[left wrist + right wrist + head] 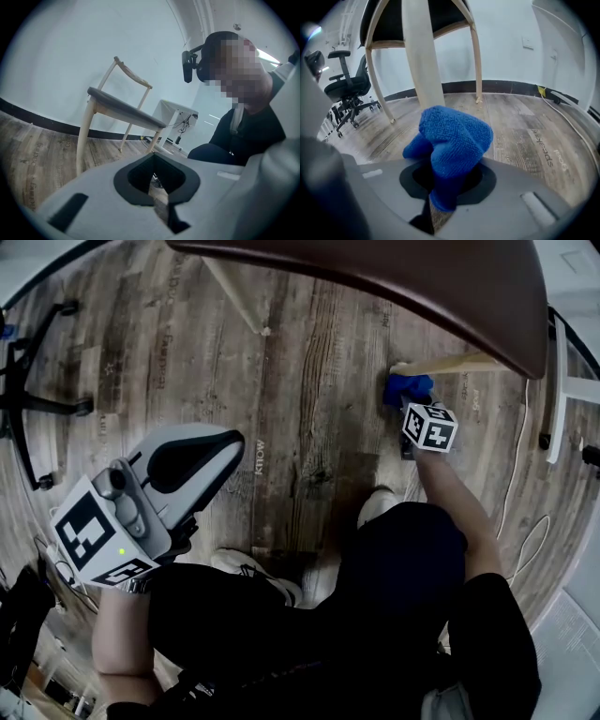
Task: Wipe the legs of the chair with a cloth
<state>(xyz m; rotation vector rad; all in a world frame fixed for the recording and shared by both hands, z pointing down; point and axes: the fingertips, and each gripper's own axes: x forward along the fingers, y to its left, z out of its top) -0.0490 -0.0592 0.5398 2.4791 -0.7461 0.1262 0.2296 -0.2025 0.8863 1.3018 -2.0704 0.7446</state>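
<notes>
A chair with a dark seat [422,277] and pale wooden legs stands in front of me. My right gripper [412,409] is shut on a blue cloth [406,388], and the cloth lies against the near right leg [450,364]. In the right gripper view the bunched cloth [454,140] fills the jaws right in front of that leg [423,61]. My left gripper [192,460] hangs low by my left knee, well away from the chair, shut with nothing in it. The left gripper view shows the whole chair [122,108] from the side.
A black office chair [37,399] stands at the left. At the right are a white desk frame [562,381] and a cable [525,521] on the wood floor. My shoes [380,502] and legs are below the chair. A wall with a dark baseboard [511,86] runs behind.
</notes>
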